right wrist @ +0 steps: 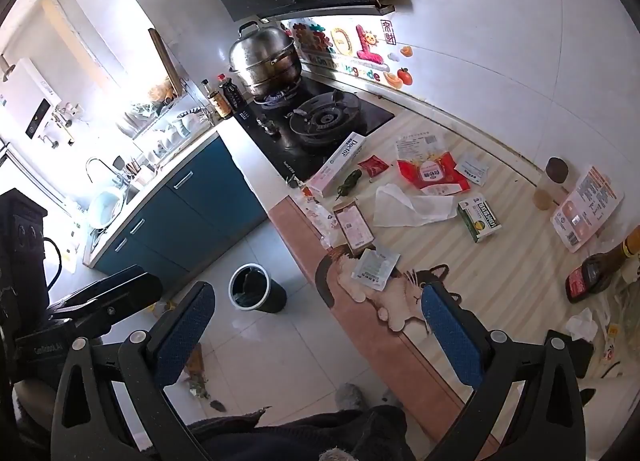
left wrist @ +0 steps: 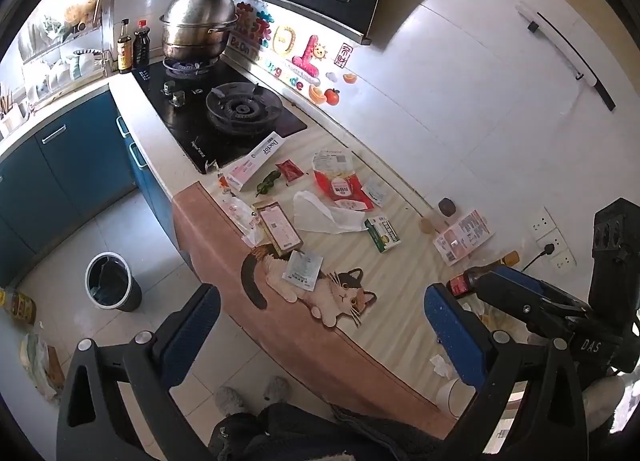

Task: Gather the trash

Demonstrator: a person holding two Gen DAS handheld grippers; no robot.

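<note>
Trash lies scattered on the cat-print counter mat (left wrist: 400, 281): a long white box (left wrist: 256, 163), a red sachet (left wrist: 289, 170), a red-and-white bag (left wrist: 340, 181), a white tissue (left wrist: 324, 213), a green box (left wrist: 382, 235), a brown box (left wrist: 278, 227) and a silver sachet (left wrist: 303, 269). The right wrist view shows the same silver sachet (right wrist: 375, 265), green box (right wrist: 480, 219) and tissue (right wrist: 412, 207). A dark trash bin (left wrist: 112, 281) (right wrist: 256, 287) stands on the floor. My left gripper (left wrist: 324, 321) and right gripper (right wrist: 318, 325) hover open over the counter's front edge, holding nothing.
A gas stove (left wrist: 240, 109) with a steel pot (left wrist: 196, 27) sits at the far end, by sauce bottles (left wrist: 134, 45). A dark bottle (right wrist: 592, 277), crumpled tissue (right wrist: 582, 325) and a pink pack (right wrist: 586, 207) lie at right. Blue cabinets (right wrist: 200, 197) line the left; debris (right wrist: 198, 385) litters the floor.
</note>
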